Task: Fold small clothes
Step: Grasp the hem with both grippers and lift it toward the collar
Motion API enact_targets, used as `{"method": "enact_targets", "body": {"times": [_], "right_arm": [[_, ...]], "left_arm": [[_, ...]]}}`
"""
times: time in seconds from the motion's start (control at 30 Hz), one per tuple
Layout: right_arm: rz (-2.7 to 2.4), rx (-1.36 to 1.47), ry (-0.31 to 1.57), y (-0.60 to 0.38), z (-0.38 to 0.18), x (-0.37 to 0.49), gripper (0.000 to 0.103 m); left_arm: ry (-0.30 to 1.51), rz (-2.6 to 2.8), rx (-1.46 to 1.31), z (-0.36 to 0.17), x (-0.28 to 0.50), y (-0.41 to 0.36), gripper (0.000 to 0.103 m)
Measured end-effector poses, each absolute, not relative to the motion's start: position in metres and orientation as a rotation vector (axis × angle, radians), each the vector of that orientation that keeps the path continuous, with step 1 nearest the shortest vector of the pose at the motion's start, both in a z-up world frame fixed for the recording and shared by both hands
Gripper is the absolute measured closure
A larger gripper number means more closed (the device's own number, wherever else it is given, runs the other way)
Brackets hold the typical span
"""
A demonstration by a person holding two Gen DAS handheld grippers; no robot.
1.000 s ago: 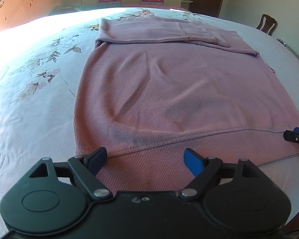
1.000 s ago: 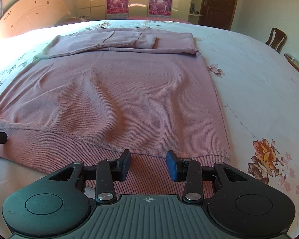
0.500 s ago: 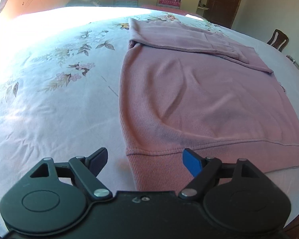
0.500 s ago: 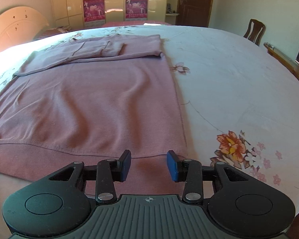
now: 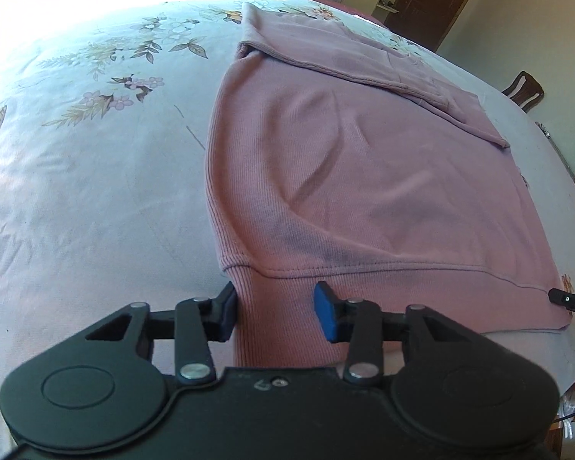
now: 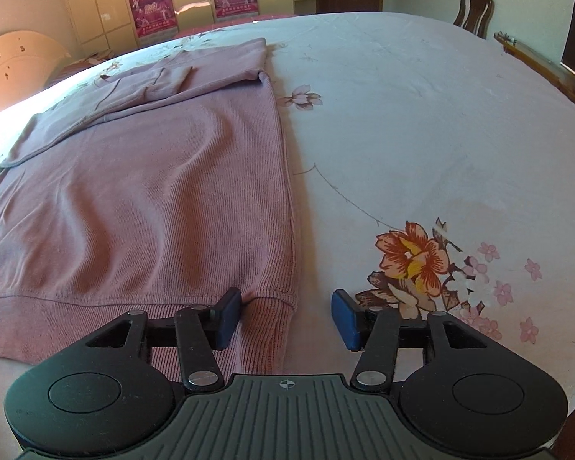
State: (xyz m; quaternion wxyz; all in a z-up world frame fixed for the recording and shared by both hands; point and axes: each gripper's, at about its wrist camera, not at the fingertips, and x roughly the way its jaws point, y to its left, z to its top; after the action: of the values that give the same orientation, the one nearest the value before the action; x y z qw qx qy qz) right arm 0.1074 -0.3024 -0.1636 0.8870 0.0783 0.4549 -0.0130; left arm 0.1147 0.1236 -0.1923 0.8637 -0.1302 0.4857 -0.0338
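My left tongs (image 5: 276, 316), jaws just narrowed but not yet pinching, straddle the near left corner of the ribbed hem band of the dusty-pink knit sweatshirt (image 5: 364, 176); my right tongs (image 6: 287, 316) stand parted over the near right hem corner, one pad on cloth, one over the floral bedsheet (image 6: 421, 134). The garment lies flat on the bed, sleeves folded across its far end. I judge it soft, light and limp; the thicker hem corners offer the firmest hold.
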Motion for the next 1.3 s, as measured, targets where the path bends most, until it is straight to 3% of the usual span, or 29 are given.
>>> {"method": "enact_targets", "body": {"times": [0.13, 0.17, 0.27, 0.5, 0.8, 1.0, 1.3], "right_arm": [[0.013, 0.205, 0.979, -0.304, -0.162, 0.115, 0.079], [0.022, 0.212, 0.988, -0.304, -0.161, 0.117, 0.081], [0.065, 0.27, 0.983, -0.31, -0.153, 0.119, 0.09], [0.148, 0.4, 0.873, -0.315, -0.113, 0.155, 0.091], [0.138, 0.506, 0.74, -0.328, -0.078, 0.279, 0.091], [0.092, 0.576, 0.744, -0.336, -0.087, 0.378, 0.091], [0.016, 0.598, 0.851, -0.337, -0.135, 0.47, 0.091]], "left_arm": [[1.032, -0.091, -0.286, -0.192, 0.123, 0.124, 0.084], [1.029, -0.093, -0.31, -0.191, 0.125, 0.127, 0.094], [0.997, -0.114, -0.349, -0.18, 0.133, 0.13, 0.096], [0.833, -0.168, -0.39, -0.133, 0.177, 0.127, 0.098], [0.675, -0.125, -0.4, -0.099, 0.294, 0.124, 0.098], [0.654, -0.031, -0.415, -0.103, 0.388, 0.133, 0.098], [0.796, 0.076, -0.348, -0.154, 0.488, 0.139, 0.098]]}}
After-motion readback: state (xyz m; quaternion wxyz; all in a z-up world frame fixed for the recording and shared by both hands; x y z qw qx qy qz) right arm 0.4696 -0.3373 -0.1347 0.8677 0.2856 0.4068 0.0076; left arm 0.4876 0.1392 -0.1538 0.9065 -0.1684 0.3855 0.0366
